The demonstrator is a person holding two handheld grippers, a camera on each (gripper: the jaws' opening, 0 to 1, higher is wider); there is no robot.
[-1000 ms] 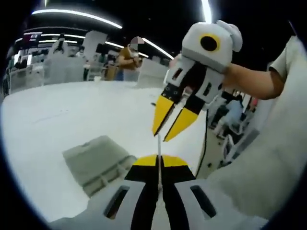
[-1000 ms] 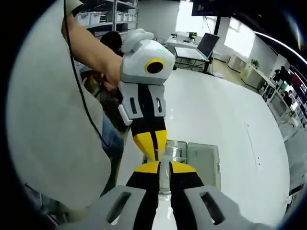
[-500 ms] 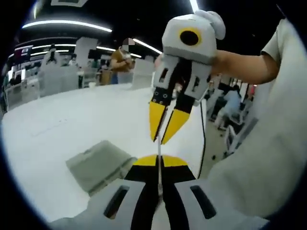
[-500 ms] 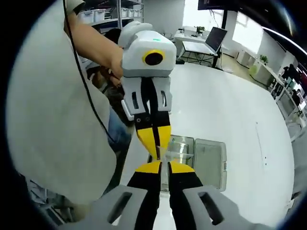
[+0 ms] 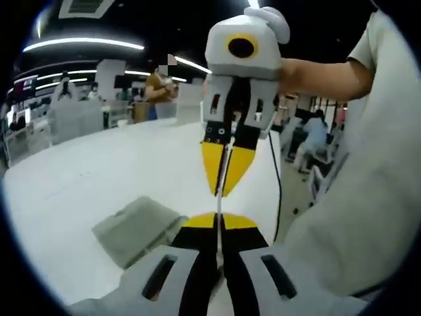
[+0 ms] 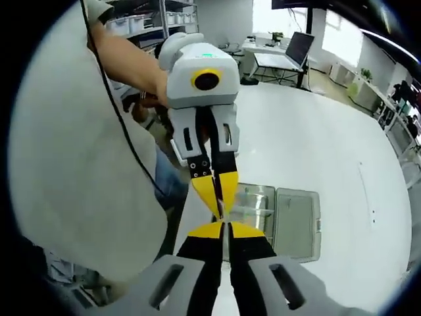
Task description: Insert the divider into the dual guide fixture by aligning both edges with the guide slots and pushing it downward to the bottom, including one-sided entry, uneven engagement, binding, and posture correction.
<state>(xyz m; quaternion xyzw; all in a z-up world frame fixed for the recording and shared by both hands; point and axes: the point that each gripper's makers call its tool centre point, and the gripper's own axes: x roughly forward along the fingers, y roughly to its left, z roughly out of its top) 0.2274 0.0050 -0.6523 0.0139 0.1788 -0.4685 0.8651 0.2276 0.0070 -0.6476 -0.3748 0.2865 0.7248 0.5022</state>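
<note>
- I see an open-plan lab or office: laptop [image 6: 297, 49] on a desk, upper right.
- Shelving with bins [image 6: 141, 23] upper left; ceiling strip lights [image 5: 82, 45].

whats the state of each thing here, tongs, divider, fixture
left tongs: shut on the divider's near edge
right tongs: shut on the divider's other edge
divider: thin clear sheet, seen edge-on, held in the air between both tongs, not in the slots
dual guide fixture: resting on the white table, nothing inserted in it
</note>
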